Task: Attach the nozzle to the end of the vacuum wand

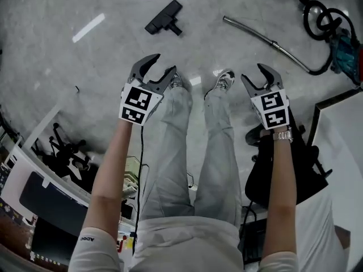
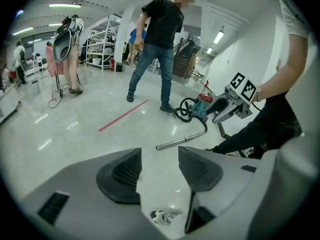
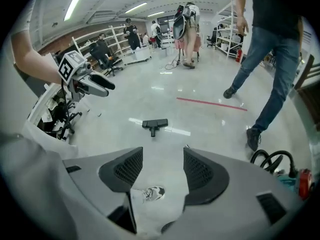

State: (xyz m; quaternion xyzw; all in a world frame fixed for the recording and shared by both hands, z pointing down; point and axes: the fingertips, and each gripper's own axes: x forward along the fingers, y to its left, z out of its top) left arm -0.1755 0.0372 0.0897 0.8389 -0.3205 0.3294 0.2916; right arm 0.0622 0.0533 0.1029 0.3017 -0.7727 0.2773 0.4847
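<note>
A black floor nozzle (image 1: 164,17) lies on the pale shiny floor ahead of my left side; it shows small in the right gripper view too, as the nozzle (image 3: 155,125). The metal vacuum wand (image 1: 266,41) lies farther right, its far end joined to a black hose (image 1: 320,16); in the left gripper view the wand (image 2: 181,140) lies beyond the jaws. My left gripper (image 1: 157,71) and right gripper (image 1: 262,78) hang above the floor, both open with nothing between the jaws. Both stand well short of the nozzle and wand.
A teal vacuum body (image 1: 344,47) sits at the far right by the hose. A person in jeans (image 2: 156,49) stands beyond the wand. My own legs and shoes (image 1: 224,81) are below the grippers. A black chair (image 1: 266,169) and a desk edge (image 1: 334,103) are at right.
</note>
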